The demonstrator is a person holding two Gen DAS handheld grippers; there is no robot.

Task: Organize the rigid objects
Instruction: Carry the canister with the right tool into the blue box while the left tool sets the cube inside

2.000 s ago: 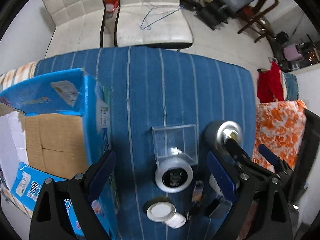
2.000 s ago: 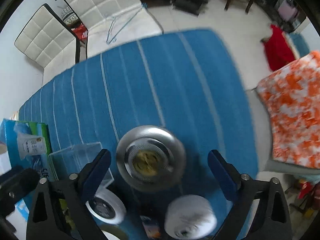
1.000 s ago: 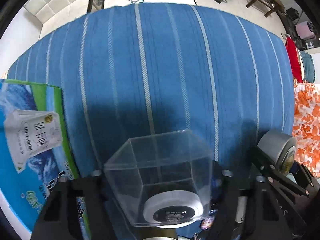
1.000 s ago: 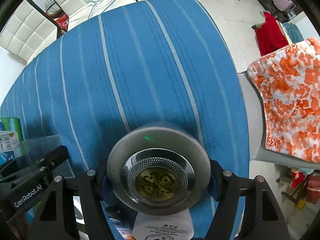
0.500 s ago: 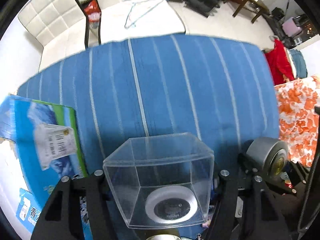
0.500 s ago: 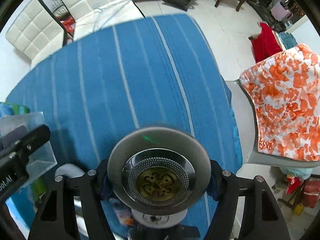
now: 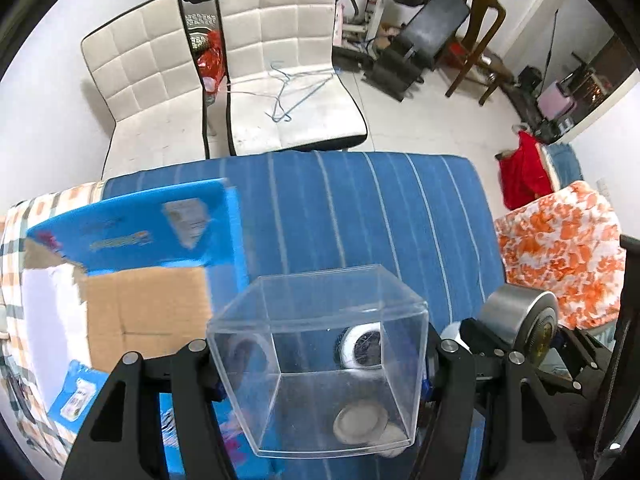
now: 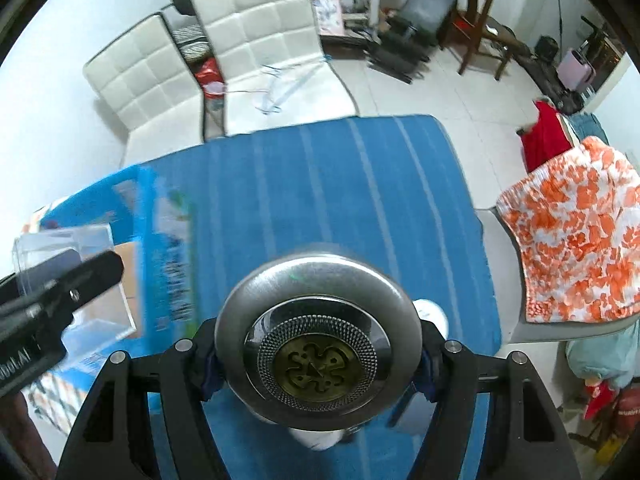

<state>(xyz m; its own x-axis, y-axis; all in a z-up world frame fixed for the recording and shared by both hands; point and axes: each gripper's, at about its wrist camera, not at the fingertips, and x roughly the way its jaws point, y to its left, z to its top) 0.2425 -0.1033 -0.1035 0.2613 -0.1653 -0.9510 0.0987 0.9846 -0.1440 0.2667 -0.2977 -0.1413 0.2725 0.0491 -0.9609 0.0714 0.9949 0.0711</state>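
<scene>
Two items are lifted so far: my left gripper (image 7: 316,364) is clamped on the clear plastic box (image 7: 320,360), carried just right of the open cardboard carton (image 7: 140,304), and my right gripper (image 8: 318,354) pinches the round metal tin (image 8: 318,344). Neither is in the carton yet, and below my fingers a tape roll (image 7: 360,346) and a small lidded jar (image 7: 360,424) wait on the blue striped cloth (image 7: 360,208).

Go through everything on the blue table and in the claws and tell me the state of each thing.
Clear plastic box: empty, gripped by the left claw, off the table.
Round metal tin: lidded, gripped by the right claw.
Cardboard carton: flaps open.
Tape roll: lying on the table.
</scene>
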